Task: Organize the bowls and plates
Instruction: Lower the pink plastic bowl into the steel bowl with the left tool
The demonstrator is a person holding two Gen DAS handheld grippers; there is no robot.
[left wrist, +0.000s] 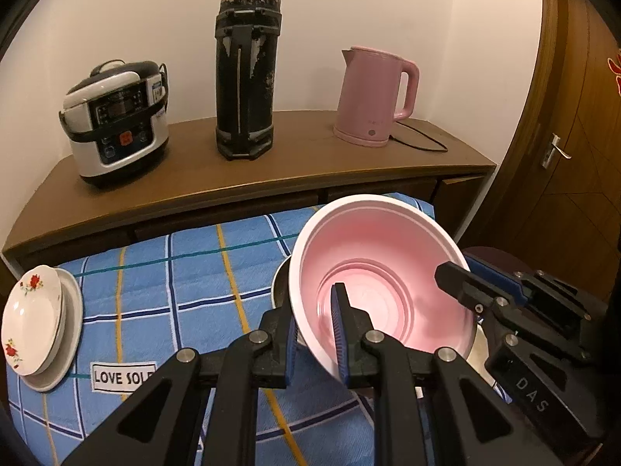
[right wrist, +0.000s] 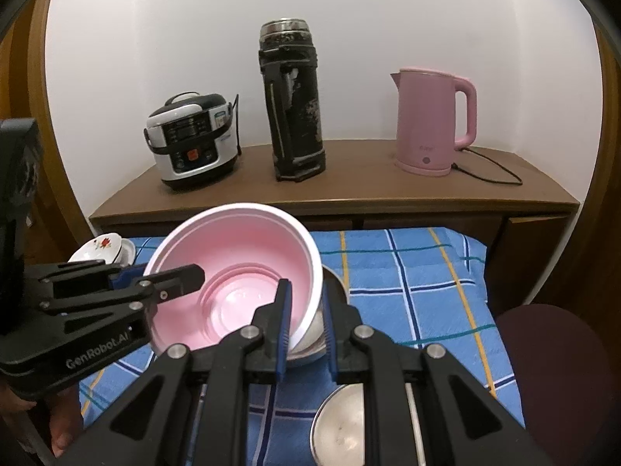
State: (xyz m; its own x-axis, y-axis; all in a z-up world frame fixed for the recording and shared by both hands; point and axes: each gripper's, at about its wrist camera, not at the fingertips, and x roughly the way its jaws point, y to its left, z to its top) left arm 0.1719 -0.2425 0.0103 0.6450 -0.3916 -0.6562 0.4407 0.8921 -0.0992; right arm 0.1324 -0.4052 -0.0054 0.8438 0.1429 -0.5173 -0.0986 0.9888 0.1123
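Left wrist view: my left tongs (left wrist: 316,328) and right tongs (right wrist: 306,320) both clamp the pink bowl's (left wrist: 382,272) rim.

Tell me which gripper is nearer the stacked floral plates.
Left. The left gripper grips the pink bowl's rim on the side facing the floral plates; the right gripper grips the opposite rim, farther from them.

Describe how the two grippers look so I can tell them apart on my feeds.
Both are matte black linkage frames with silver pivot pins and blue ribbed finger pads. The left gripper carries white "GenRobot.AI" lettering on its body; the right gripper shows "DAS". No cables or sleeves visible.
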